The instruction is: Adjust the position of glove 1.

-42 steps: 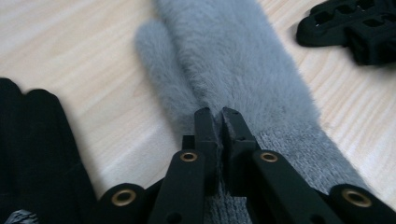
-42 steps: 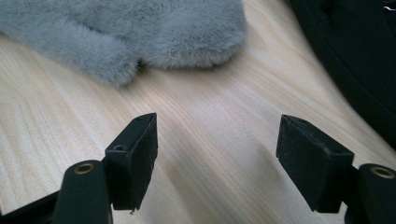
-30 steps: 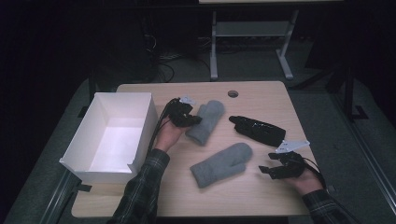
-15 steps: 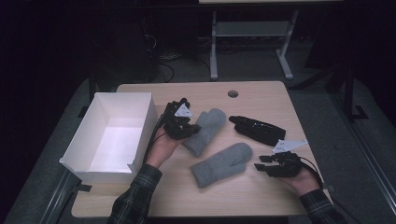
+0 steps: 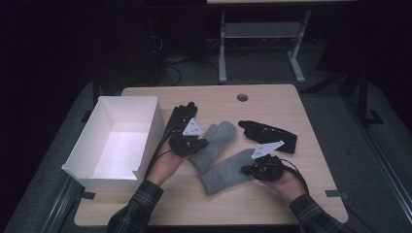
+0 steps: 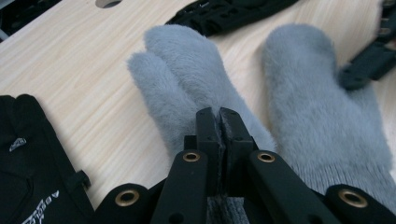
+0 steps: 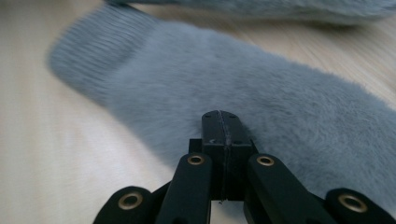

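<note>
White box (image 5: 116, 141) blocking left; bare table (image 5: 272, 99) beyond black gloves (image 5: 267, 136).

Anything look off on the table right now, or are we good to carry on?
Nothing stands out. The two grey mittens lie side by side, the black gloves flat, and the white box sits upright and undamaged on the table.

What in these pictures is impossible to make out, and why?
- Left gripper, left gripper view: the shut jaws cover the spot where they meet the grey mitten, so how much cloth they pinch is hidden.
- Right gripper, right gripper view: the other mitten is blurred; whether cloth is caught is unclear.
- Black glove, high view: too dark for detail.
- White box, high view: near wall hides part of its floor.
</note>
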`<state>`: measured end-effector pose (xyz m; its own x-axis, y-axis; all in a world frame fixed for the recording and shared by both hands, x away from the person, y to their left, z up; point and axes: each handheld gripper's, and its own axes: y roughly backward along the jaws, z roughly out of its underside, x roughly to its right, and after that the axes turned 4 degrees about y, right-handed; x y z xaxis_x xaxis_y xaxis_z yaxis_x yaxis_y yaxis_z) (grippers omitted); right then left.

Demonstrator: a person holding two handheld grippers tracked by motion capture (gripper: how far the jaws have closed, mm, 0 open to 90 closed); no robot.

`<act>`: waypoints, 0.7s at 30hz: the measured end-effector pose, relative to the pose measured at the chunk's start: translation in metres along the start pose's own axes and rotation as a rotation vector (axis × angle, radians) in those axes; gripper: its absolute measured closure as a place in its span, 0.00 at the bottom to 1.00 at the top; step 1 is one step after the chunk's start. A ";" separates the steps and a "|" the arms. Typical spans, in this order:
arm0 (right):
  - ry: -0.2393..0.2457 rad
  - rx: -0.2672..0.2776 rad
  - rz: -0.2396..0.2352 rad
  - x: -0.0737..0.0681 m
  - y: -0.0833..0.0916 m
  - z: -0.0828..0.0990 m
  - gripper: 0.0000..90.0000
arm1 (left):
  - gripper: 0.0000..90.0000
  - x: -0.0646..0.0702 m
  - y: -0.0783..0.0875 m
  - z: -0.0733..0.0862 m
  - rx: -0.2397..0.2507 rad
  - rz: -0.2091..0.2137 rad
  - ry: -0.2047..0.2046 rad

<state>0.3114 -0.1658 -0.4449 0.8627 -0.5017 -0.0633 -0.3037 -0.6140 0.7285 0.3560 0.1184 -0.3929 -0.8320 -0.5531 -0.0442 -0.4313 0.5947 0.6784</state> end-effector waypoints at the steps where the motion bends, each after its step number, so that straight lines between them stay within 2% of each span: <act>1: -0.013 -0.017 0.011 0.002 -0.004 0.000 1.00 | 0.97 0.000 0.001 0.001 -0.004 0.002 -0.002; 5: -0.020 -0.049 0.052 0.011 -0.009 0.001 1.00 | 0.97 0.003 0.005 0.004 -0.005 0.016 -0.014; 9: -0.041 -0.053 0.076 0.020 -0.011 0.002 1.00 | 0.97 0.008 0.004 0.005 0.007 0.032 -0.029; 13: -0.039 -0.050 0.088 0.024 -0.015 -0.004 1.00 | 0.97 0.018 0.003 0.000 0.025 0.043 -0.069; 18: -0.043 -0.037 0.083 0.030 -0.023 -0.010 1.00 | 0.97 0.024 0.002 -0.002 0.040 0.070 -0.063; 21: -0.041 -0.041 0.082 0.029 -0.023 -0.009 1.00 | 0.97 0.032 -0.001 -0.005 0.056 0.105 -0.068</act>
<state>0.3473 -0.1610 -0.4570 0.8181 -0.5743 -0.0299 -0.3548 -0.5450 0.7597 0.3320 0.0973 -0.3917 -0.8944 -0.4465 -0.0258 -0.3580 0.6802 0.6396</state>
